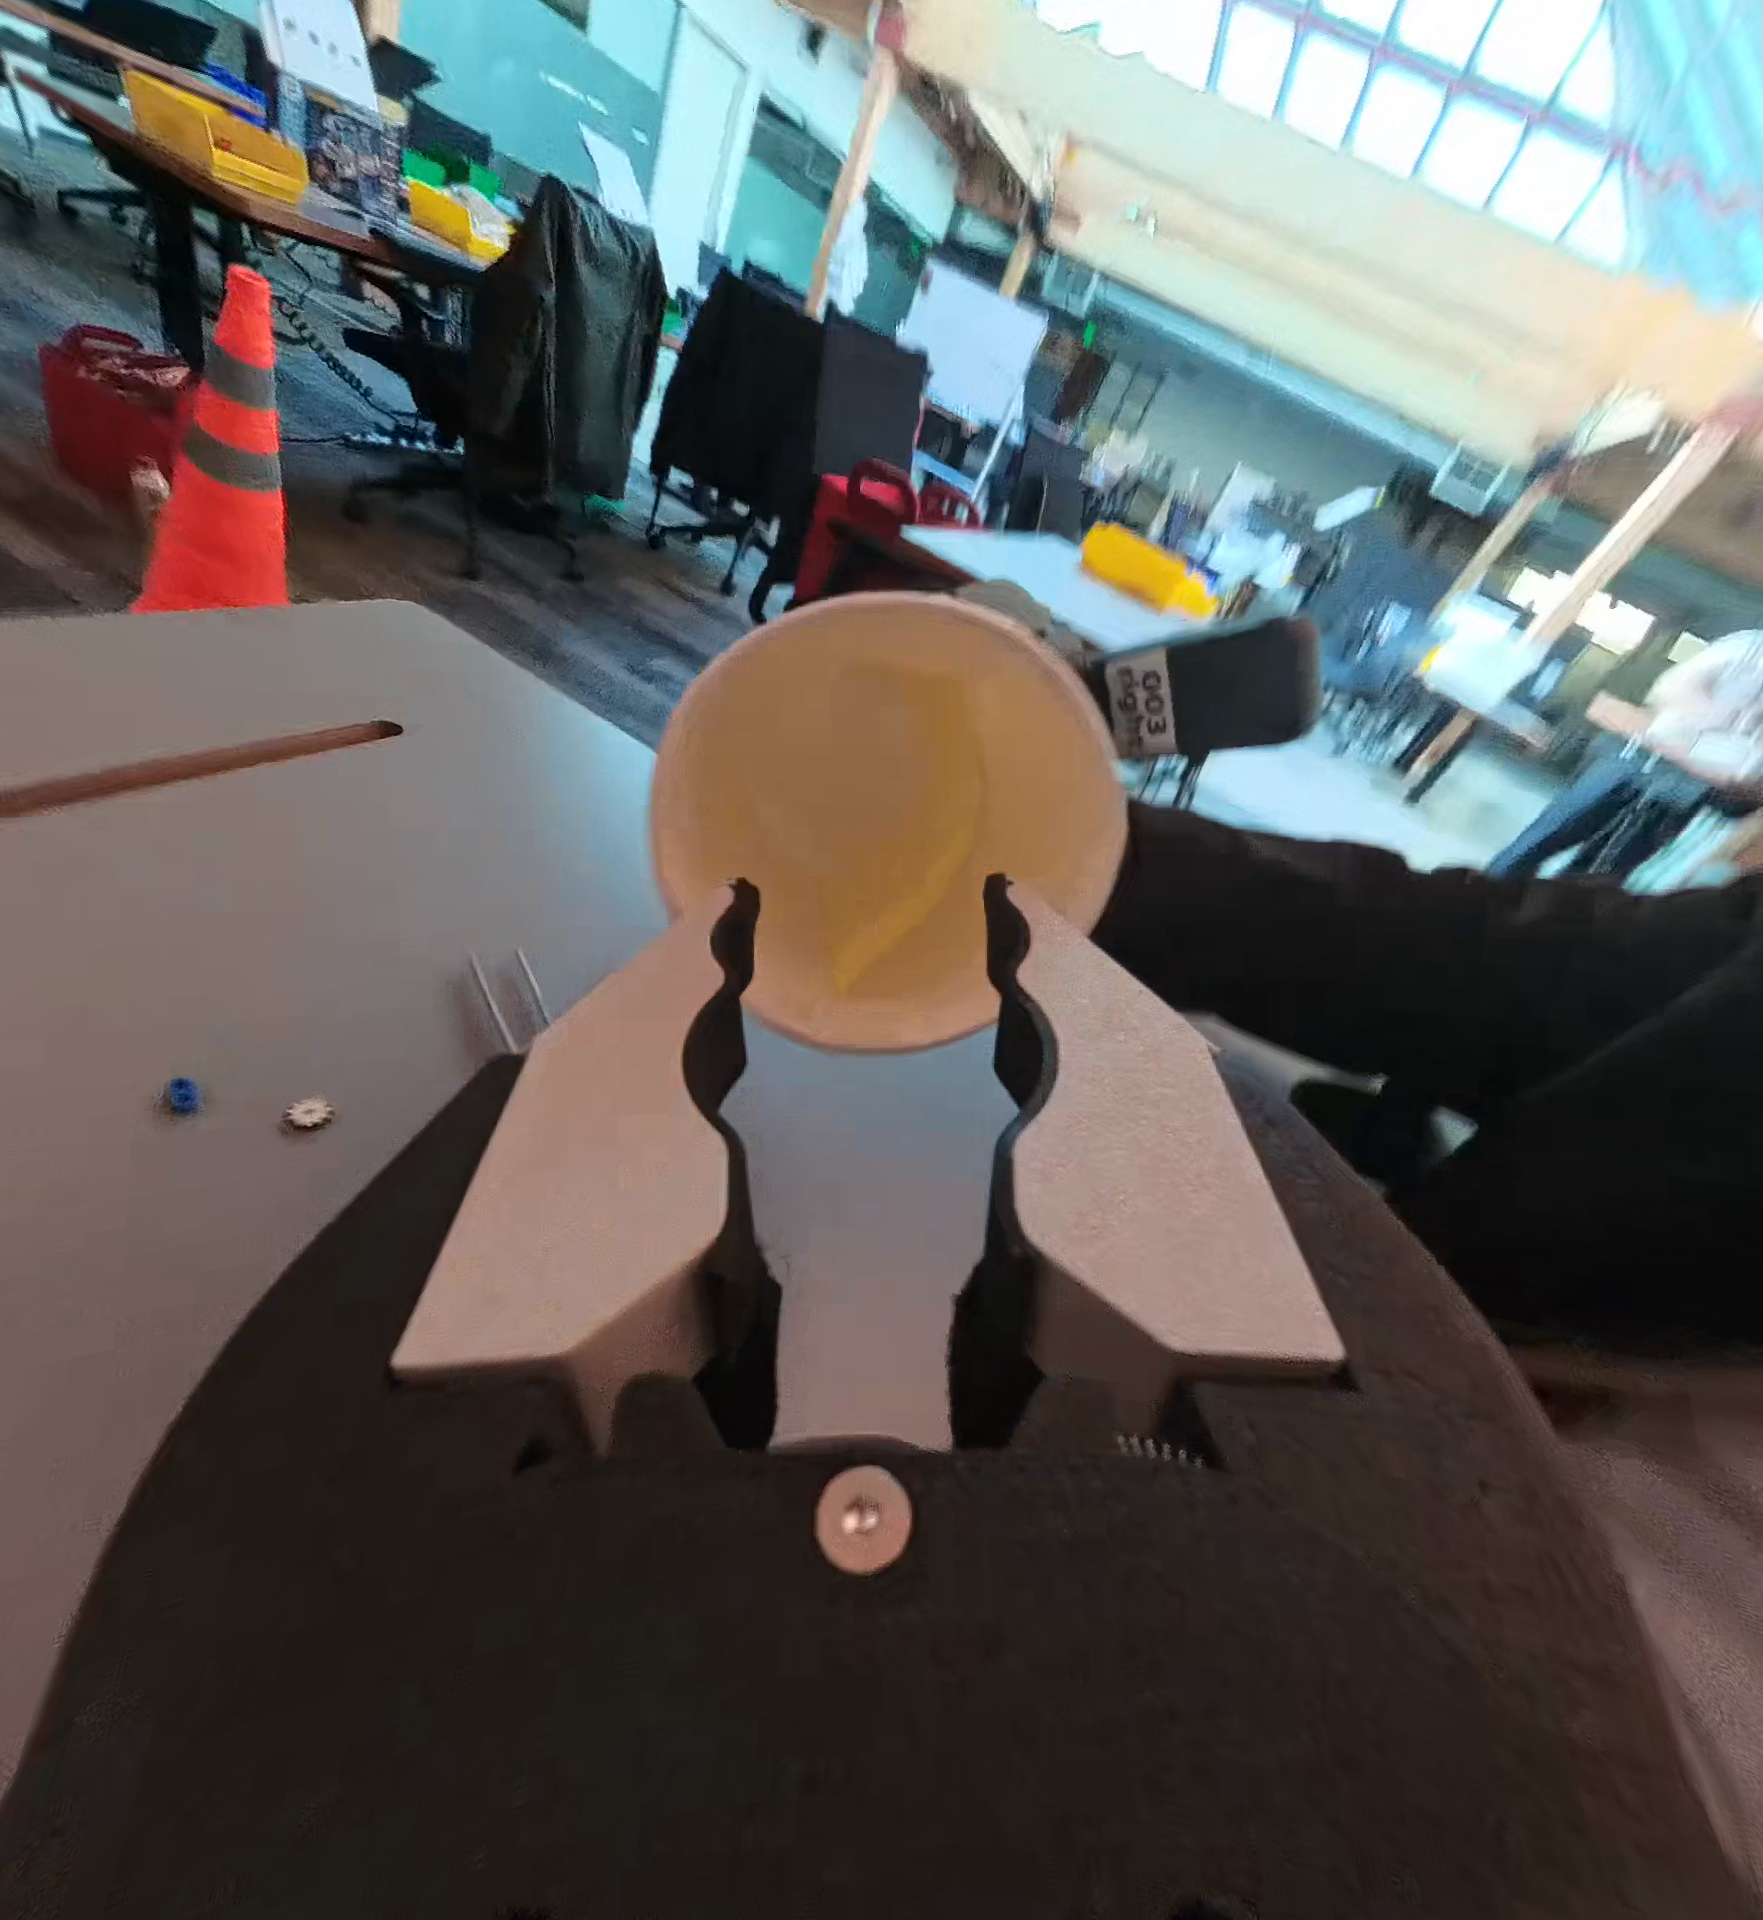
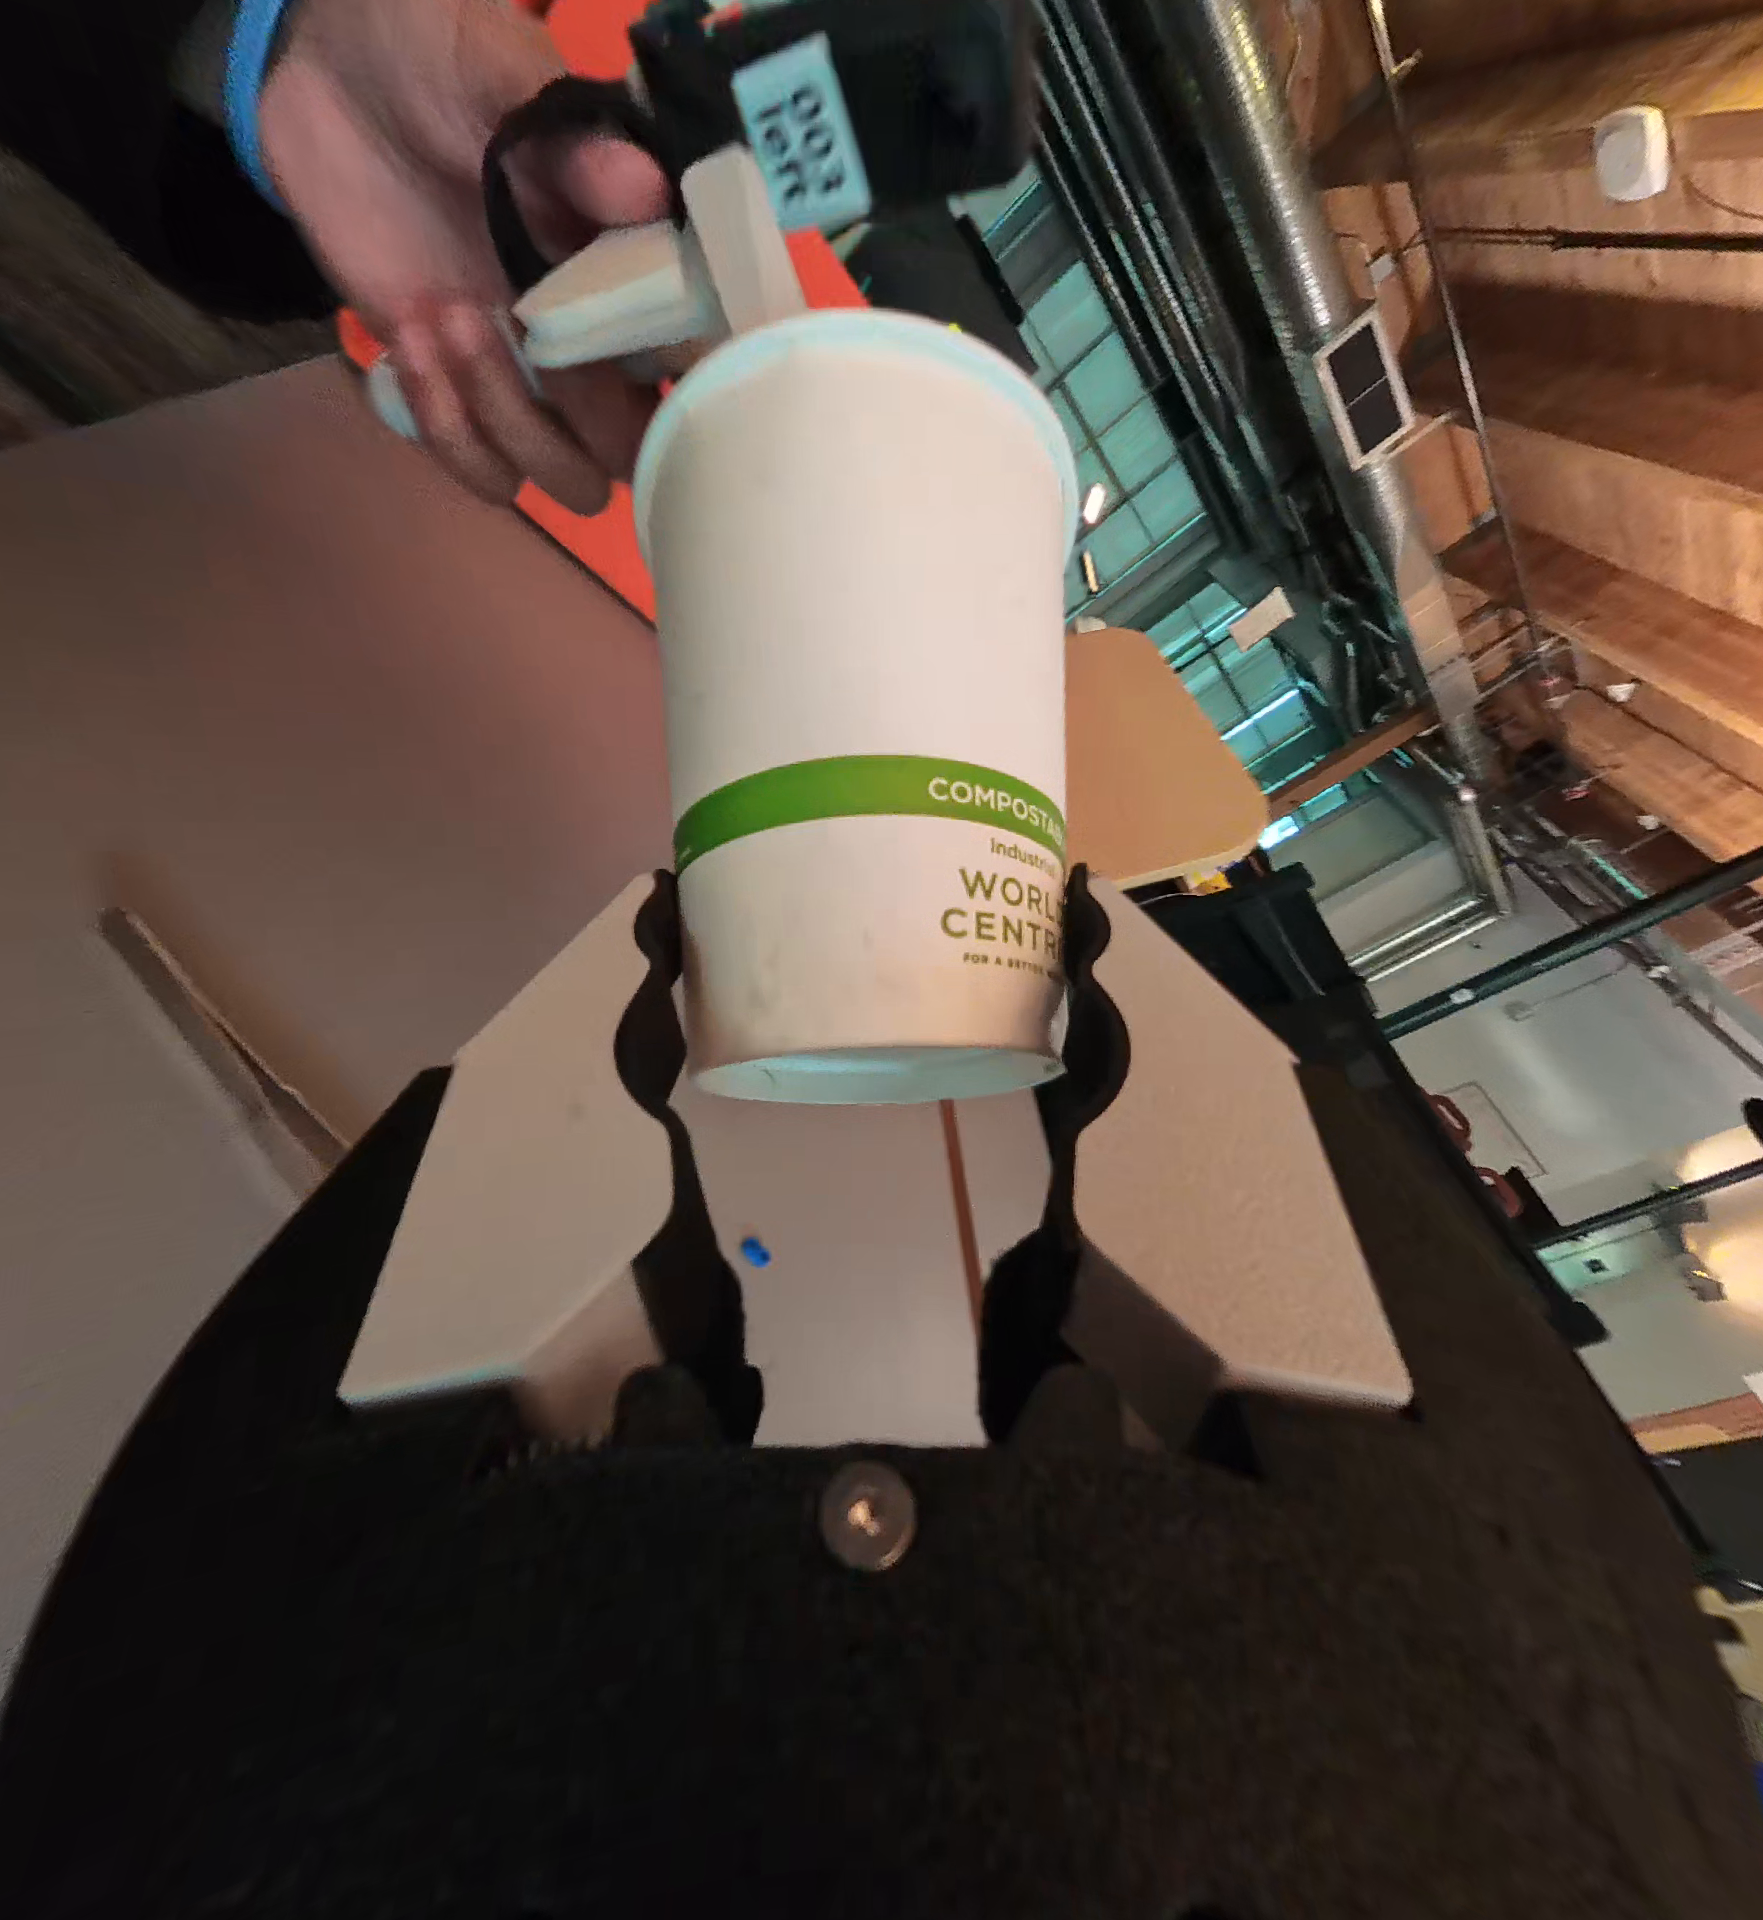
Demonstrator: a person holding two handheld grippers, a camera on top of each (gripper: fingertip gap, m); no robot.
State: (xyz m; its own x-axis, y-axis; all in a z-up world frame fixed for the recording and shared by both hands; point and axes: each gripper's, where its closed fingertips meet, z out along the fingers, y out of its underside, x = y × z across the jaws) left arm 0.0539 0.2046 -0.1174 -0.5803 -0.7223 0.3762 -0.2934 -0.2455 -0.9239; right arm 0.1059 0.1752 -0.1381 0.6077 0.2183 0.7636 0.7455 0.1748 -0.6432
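The right wrist view shows the right gripper (image 2: 872,883) clamped on a white paper cup (image 2: 856,665) with a green band, its 2 fingers (image 2: 653,966) pressed against the cup's sides near the base. The cup's long axis runs forward along the fingers, base toward the camera, rim pointing away at the left gripper (image 2: 648,301) and the hand (image 2: 441,260) holding it. This view hides the cup's inside.

The left wrist view shows that inside: the cup (image 1: 887,821) lies on its side in the air above the grey surface (image 1: 233,935), its round mouth facing the camera, pale yellow within. The left gripper (image 1: 869,888) has its fingers (image 1: 742,914) apart and empty, tips just before the rim. Only here do a blue bead (image 1: 181,1094), a small toothed ring (image 1: 309,1114) and a thin wooden stick (image 1: 160,769) on the surface show clearly, with an orange cone (image 1: 228,447) beyond.
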